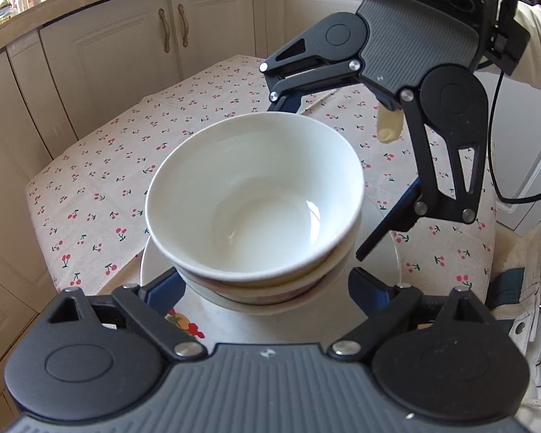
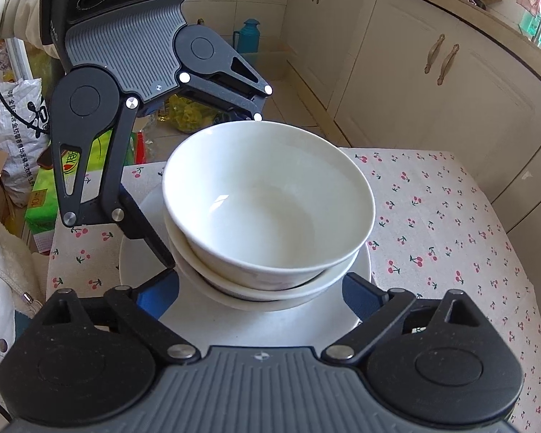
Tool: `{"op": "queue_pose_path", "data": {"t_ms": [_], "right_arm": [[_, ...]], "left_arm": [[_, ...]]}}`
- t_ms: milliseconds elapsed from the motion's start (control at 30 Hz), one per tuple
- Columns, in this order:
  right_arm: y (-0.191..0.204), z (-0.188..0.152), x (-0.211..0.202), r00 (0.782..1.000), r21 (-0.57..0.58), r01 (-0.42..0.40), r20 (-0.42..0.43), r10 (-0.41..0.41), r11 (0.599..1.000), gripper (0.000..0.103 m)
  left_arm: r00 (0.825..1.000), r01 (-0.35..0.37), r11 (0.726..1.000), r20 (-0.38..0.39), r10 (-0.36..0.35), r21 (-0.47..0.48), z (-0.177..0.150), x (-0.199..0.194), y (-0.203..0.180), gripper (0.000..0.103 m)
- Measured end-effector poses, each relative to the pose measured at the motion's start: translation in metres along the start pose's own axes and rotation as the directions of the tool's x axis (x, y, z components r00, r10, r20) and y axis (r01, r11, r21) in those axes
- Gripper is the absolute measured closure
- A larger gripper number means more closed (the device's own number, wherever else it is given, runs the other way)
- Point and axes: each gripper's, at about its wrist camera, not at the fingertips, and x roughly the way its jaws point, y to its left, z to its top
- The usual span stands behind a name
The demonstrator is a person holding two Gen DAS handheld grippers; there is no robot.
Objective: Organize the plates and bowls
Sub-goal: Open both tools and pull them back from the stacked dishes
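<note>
Left wrist view: white bowls sit nested on a plate on the cherry-print tablecloth.
Both the left gripper and the right gripper stand spread wide around the stack, pads clear of it, nothing held. Right wrist view: the same stack; top bowl sits slightly askew, right gripper and left gripper agape beside it. Stacking looks largely done; no other dishes show on the table.

bowls nested on plate | right tool spread wide around stack
</note>
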Motion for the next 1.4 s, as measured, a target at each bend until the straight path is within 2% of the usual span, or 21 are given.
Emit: {"op": "queue_pose_path", "data": {"t_ms": [200,300,467,533,700,733,833,900,933,1000,1033,1133,1167,1233,1300,1367,1400], "right_arm": [[0.010,-0.002,-0.017,0.998,0.008,0.059,0.008,-0.060,0.998,0.003],[0.018,-0.003,-0.028,0.994,0.021,0.103,0.018,-0.104,0.994,0.003],[0.040,-0.008,-0.045,0.981,0.047,0.192,0.018,-0.193,0.980,0.002],[0.050,-0.011,-0.051,0.975,0.057,0.220,0.020,-0.222,0.974,0.002],[0.077,-0.017,-0.065,0.959,0.074,0.279,0.028,-0.282,0.957,0.000],[0.081,-0.018,-0.067,0.955,0.085,0.291,0.028,-0.294,0.953,0.000],[0.092,-0.022,-0.073,0.944,0.132,0.324,0.028,-0.330,0.937,0.000],[0.099,-0.022,-0.076,0.933,0.174,0.349,0.025,-0.359,0.921,0.000],[0.102,-0.023,-0.078,0.928,0.192,0.359,0.027,-0.371,0.913,0.000],[0.107,-0.025,-0.080,0.913,0.243,0.390,0.025,-0.408,0.888,0.000],[0.109,-0.026,-0.080,0.902,0.273,0.411,0.015,-0.431,0.870,0.000],[0.112,-0.033,-0.078,0.877,0.375,0.453,-0.027,-0.479,0.809,0.000],[0.113,-0.037,-0.077,0.867,0.419,0.469,-0.049,-0.496,0.778,0.000],[0.113,-0.044,-0.075,0.846,0.492,0.496,-0.089,-0.525,0.716,0.000],[0.116,-0.051,-0.076,0.819,0.557,0.525,-0.124,-0.560,0.644,0.000],[0.120,-0.055,-0.079,0.805,0.608,0.531,-0.143,-0.576,0.591,0.000],[0.124,-0.057,-0.082,0.799,0.628,0.529,-0.144,-0.583,0.570,0.000]], "left_arm": [[0.995,-0.086,0.996,0.045,0.088,-0.025,-0.008,-0.020,-0.014,0.003],[0.980,-0.169,0.984,0.092,0.174,-0.053,-0.013,-0.037,-0.027,0.000],[0.937,-0.306,0.950,0.156,0.313,-0.064,-0.014,-0.062,-0.058,0.001],[0.924,-0.322,0.942,0.182,0.335,-0.096,-0.016,-0.072,-0.066,0.001],[0.891,-0.323,0.913,0.244,0.382,-0.250,-0.023,-0.088,-0.076,0.001],[0.882,-0.328,0.903,0.253,0.398,-0.277,-0.025,-0.090,-0.079,0.001],[0.834,-0.379,0.858,0.275,0.479,-0.345,-0.031,-0.096,-0.092,0.001],[0.814,-0.401,0.845,0.284,0.506,-0.354,-0.033,-0.097,-0.103,0.001],[0.810,-0.403,0.839,0.284,0.513,-0.365,-0.033,-0.097,-0.107,0.001],[0.811,-0.388,0.835,0.285,0.511,-0.391,-0.034,-0.095,-0.114,0.001],[0.806,-0.388,0.829,0.289,0.517,-0.404,-0.034,-0.094,-0.120,0.001],[0.768,-0.419,0.792,0.292,0.570,-0.444,-0.036,-0.090,-0.134,0.001],[0.762,-0.424,0.781,0.286,0.581,-0.459,-0.037,-0.090,-0.138,0.001],[0.764,-0.420,0.750,0.247,0.596,-0.510,-0.037,-0.088,-0.141,0.001],[0.778,-0.391,0.730,0.223,0.588,-0.560,-0.038,-0.089,-0.143,0.001],[0.791,-0.379,0.706,0.185,0.583,-0.599,-0.036,-0.091,-0.145,0.001],[0.793,-0.390,0.692,0.160,0.588,-0.607,-0.034,-0.091,-0.148,0.001]]}}
